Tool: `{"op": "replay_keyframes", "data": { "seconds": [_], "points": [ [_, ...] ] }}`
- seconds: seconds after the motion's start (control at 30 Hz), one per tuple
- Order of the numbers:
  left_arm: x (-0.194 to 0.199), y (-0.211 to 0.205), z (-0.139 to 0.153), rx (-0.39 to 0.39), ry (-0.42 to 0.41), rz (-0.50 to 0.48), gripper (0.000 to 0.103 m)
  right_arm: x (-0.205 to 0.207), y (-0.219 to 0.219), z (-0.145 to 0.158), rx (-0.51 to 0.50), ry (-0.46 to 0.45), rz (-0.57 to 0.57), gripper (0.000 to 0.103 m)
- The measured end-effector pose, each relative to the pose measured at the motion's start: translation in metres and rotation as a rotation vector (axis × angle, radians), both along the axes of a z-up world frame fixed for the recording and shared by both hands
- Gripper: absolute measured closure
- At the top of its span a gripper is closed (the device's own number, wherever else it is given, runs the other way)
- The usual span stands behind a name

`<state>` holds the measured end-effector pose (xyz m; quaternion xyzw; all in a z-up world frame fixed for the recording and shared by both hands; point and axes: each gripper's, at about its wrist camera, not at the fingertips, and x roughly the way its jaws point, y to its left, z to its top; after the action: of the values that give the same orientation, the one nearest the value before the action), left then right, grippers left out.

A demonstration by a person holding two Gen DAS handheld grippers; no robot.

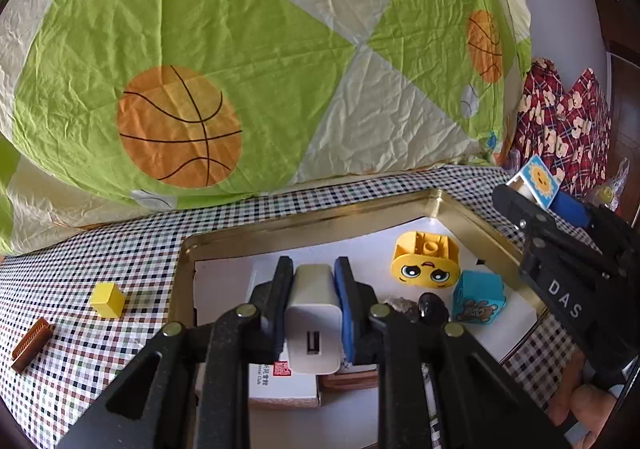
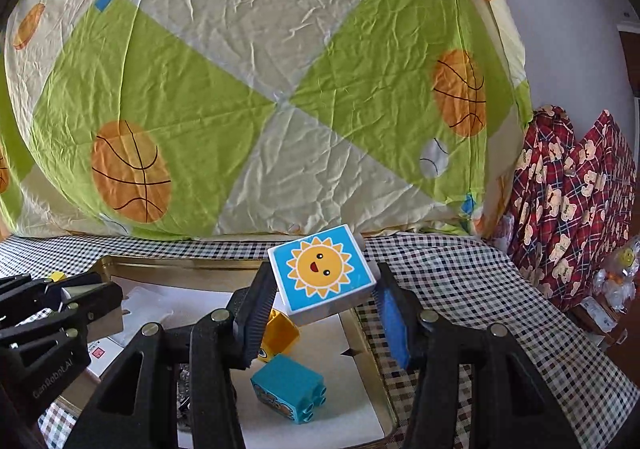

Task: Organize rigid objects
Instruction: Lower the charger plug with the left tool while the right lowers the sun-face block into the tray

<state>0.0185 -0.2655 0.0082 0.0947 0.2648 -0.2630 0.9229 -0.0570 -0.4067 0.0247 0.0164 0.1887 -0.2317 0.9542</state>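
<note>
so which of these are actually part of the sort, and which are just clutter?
In play:
- charger in left gripper
- sun block in right gripper
- tin tray
- yellow face block and teal block, in tray
- yellow cube and brown comb, still on the checked cloth

Lying about:
- quilt
- red bear fabric

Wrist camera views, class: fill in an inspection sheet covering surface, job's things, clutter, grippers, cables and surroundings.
Surface: checkered cloth carrying a gold tin tray.
Job's things: yellow face block and teal bear block in the tray; yellow cube and brown comb on the cloth.
Clutter: white box in the tray.
Grippers: left gripper clamps a white USB charger; right gripper holds a sun block, tilted.
Cables: nothing seen.
Surroundings: basketball-print quilt, red bear-print fabric.
</note>
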Motion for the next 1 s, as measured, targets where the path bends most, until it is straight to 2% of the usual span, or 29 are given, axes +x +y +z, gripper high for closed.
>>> {"op": "replay_keyframes", "data": {
  "seconds": [0.2, 0.63, 1.0],
  "points": [
    [0.001, 0.0, -0.005, 0.025, -0.022, 0.009, 0.083, 0.008, 0.004, -0.006, 0.003, 0.029, 0.01, 0.051],
    [0.002, -0.004, -0.008, 0.05, -0.013, 0.009, 0.083, 0.019, 0.007, -0.013, 0.03, 0.084, 0.034, 0.051],
    [0.005, -0.007, -0.011, 0.064, 0.012, 0.003, 0.083, 0.038, 0.016, -0.024, 0.063, 0.181, 0.131, 0.051]
  ]
}}
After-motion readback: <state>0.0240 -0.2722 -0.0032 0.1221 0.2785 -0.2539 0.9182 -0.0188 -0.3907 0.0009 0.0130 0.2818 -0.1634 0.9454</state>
